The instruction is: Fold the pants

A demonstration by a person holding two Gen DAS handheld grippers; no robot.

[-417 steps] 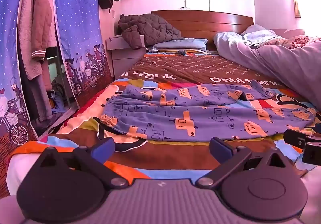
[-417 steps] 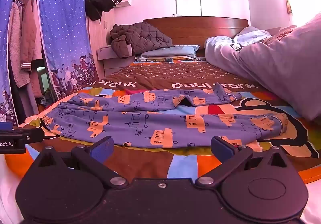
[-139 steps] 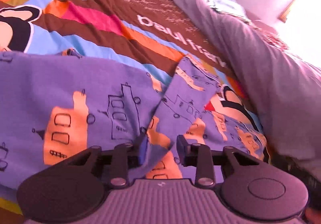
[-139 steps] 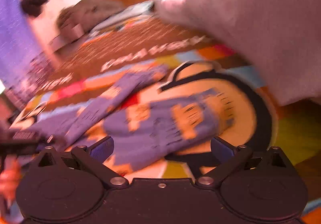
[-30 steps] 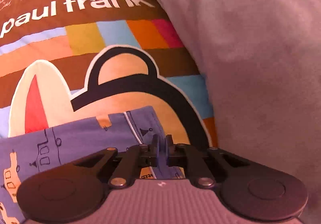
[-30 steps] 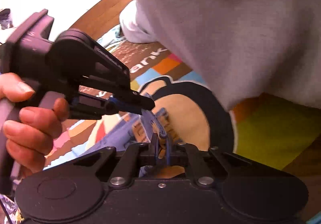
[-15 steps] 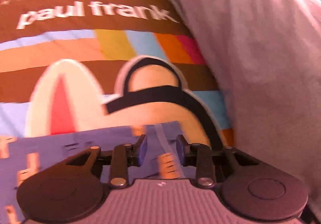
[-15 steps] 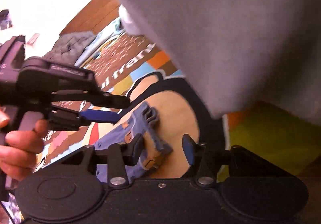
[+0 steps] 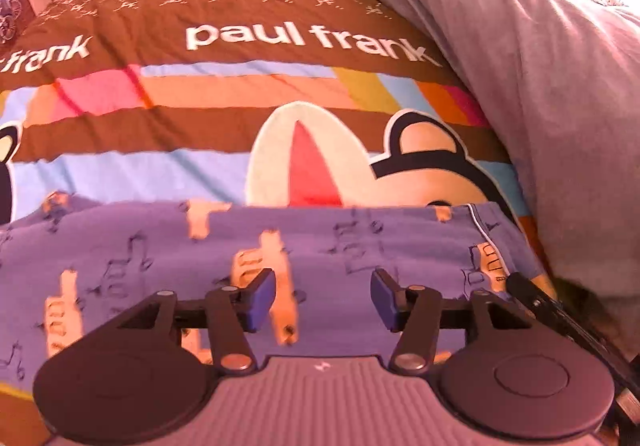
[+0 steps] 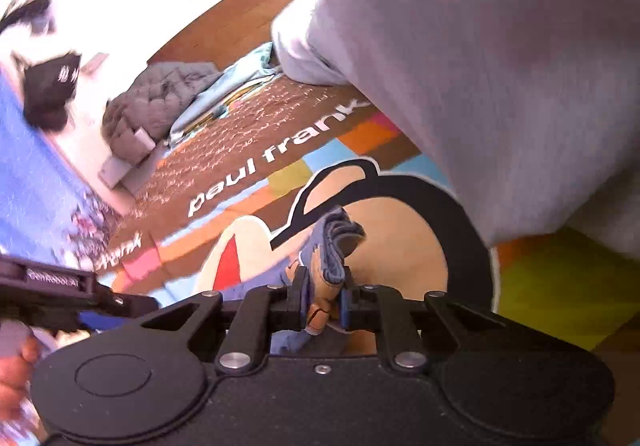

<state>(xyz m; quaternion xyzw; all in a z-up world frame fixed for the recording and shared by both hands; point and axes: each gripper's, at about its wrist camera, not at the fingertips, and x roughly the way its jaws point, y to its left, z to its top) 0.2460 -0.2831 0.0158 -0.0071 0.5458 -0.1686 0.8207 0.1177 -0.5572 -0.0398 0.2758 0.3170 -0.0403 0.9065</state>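
Folded lengthwise now, the purple pajama pants [image 9: 280, 246] lie as one long strip across the near part of the bed, where earlier both legs were spread apart; my left tongs [image 9: 323, 298], pinched on the cloth a second ago, have just been opening and stand wide above the fabric with nothing between them. My right tongs [image 10: 323, 300] have just been closing again, and they stand narrow, pinching a bunched end of the pants, which sticks up past the pads over the cartoon face on the bedspread. I judge the first fold done: leg laid on leg. What is left, as I read it, is bringing one end over the other, once or twice, and smoothing the packet. Beyond the pants, the bedspread [image 9: 200, 166] carries bright colour blocks and white lettering "paul frank" on its brown band, with a cut-off "frank" further left. A grey duvet [image 9: 540, 106] is heaped just beside the pants' right end. The left tool's small white print I cannot read.
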